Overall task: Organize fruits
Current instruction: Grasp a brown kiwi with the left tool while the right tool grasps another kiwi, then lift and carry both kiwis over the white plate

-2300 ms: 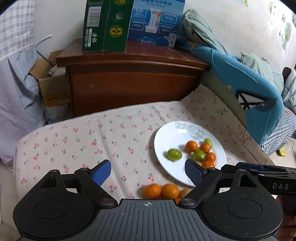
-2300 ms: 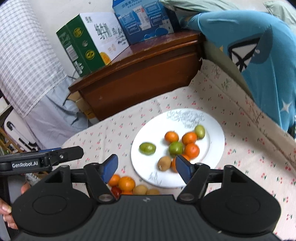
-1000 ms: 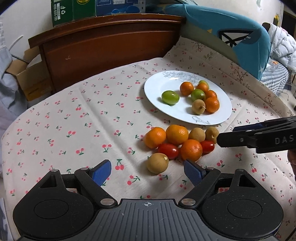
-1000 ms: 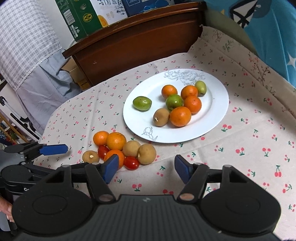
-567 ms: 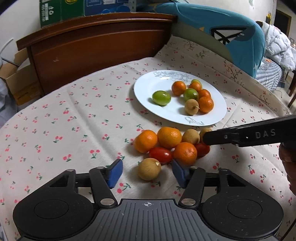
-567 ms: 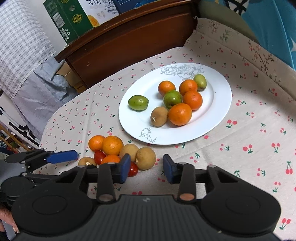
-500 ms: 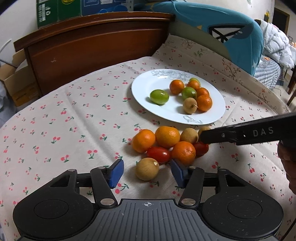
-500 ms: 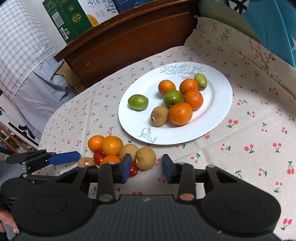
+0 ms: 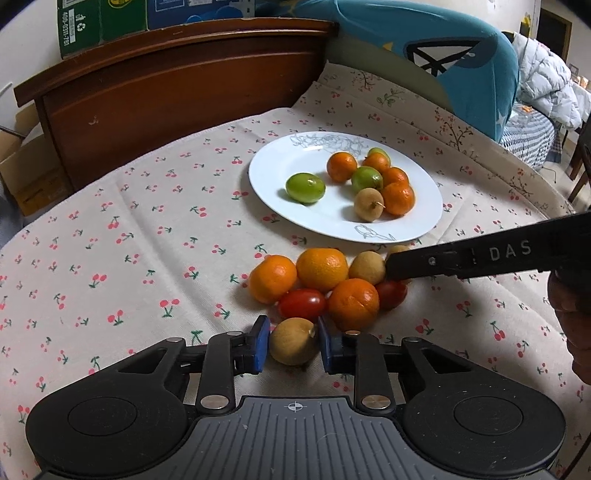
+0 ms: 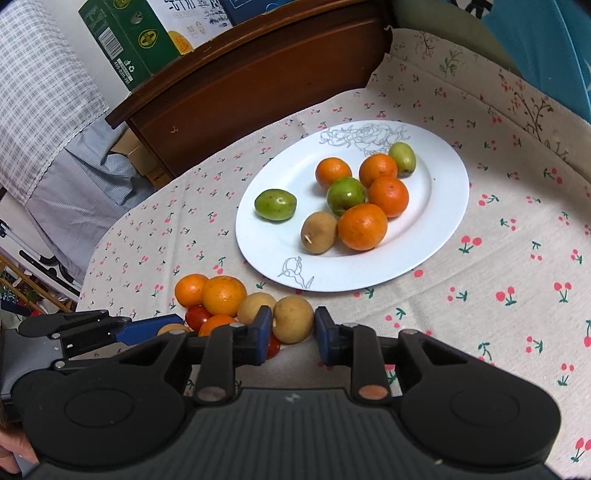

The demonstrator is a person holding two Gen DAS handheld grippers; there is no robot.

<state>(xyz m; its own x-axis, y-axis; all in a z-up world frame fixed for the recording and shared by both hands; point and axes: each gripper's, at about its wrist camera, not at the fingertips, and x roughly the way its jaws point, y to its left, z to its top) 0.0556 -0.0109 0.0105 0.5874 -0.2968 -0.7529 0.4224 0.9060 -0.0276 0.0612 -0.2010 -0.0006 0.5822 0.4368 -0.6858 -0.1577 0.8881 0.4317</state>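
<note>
Round tan fruit (image 9: 293,341) with stub stem sits between left gripper (image 9: 291,345) jaws.

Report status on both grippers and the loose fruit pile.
Left gripper brackets a tan fruit, contact unclear. Right gripper brackets another tan fruit. Plate partly filled. Neighbouring tomato and orange crowd the picks.

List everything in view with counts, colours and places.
Plate: one, white, on cloth.
Oranges: seven, orange, four on plate, three on cloth.
Green fruits: three, green, on plate.
Brown fruits: four, tan, one on plate, three on cloth.
Tomatoes: two, red, in cloth pile.
Cloth: one, cream with cherries, under plate.
Cabinet: one, brown, behind cloth.
Boxes: two, green and blue, atop cabinet.
Tools: two, black, left tool and right tool each around a brown fruit.
</note>
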